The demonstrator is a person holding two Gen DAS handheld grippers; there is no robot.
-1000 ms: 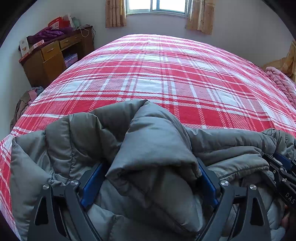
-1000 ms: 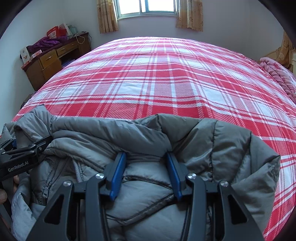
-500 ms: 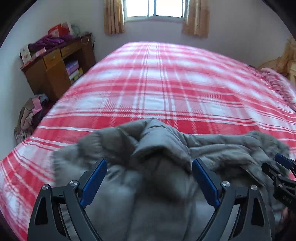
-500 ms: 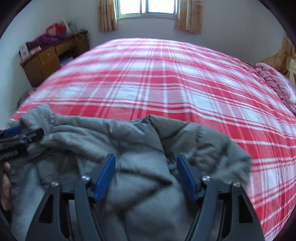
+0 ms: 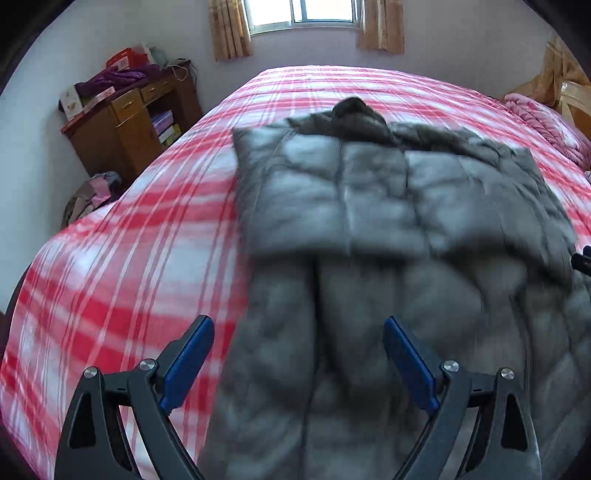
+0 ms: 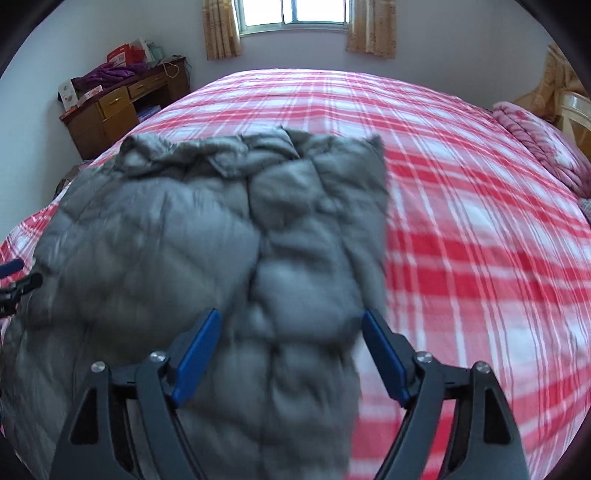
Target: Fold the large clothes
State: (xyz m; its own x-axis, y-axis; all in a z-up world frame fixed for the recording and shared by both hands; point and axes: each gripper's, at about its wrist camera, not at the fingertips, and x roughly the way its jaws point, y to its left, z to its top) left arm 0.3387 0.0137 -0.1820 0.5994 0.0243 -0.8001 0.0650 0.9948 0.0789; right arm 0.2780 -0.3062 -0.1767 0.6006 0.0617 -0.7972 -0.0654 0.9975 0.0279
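A grey quilted down jacket (image 5: 388,229) lies spread on the red and white plaid bed (image 5: 147,266), its dark collar at the far end. It also shows in the right wrist view (image 6: 207,236). My left gripper (image 5: 297,358) is open and empty, held above the jacket's near left part. My right gripper (image 6: 290,350) is open and empty above the jacket's near right part. The left gripper's tip (image 6: 18,284) shows at the left edge of the right wrist view. The near part of the jacket is blurred.
A wooden desk (image 5: 125,122) with boxes and purple cloth stands at the far left wall. A clothes pile (image 5: 92,192) lies on the floor beside the bed. A pink blanket (image 6: 535,147) lies at the bed's far right. A window (image 5: 321,14) is at the back.
Both grippers let go of the bunched jacket and opened wide. The jacket went forward and now lies spread flat on the bed. Both grippers rose and pulled back.
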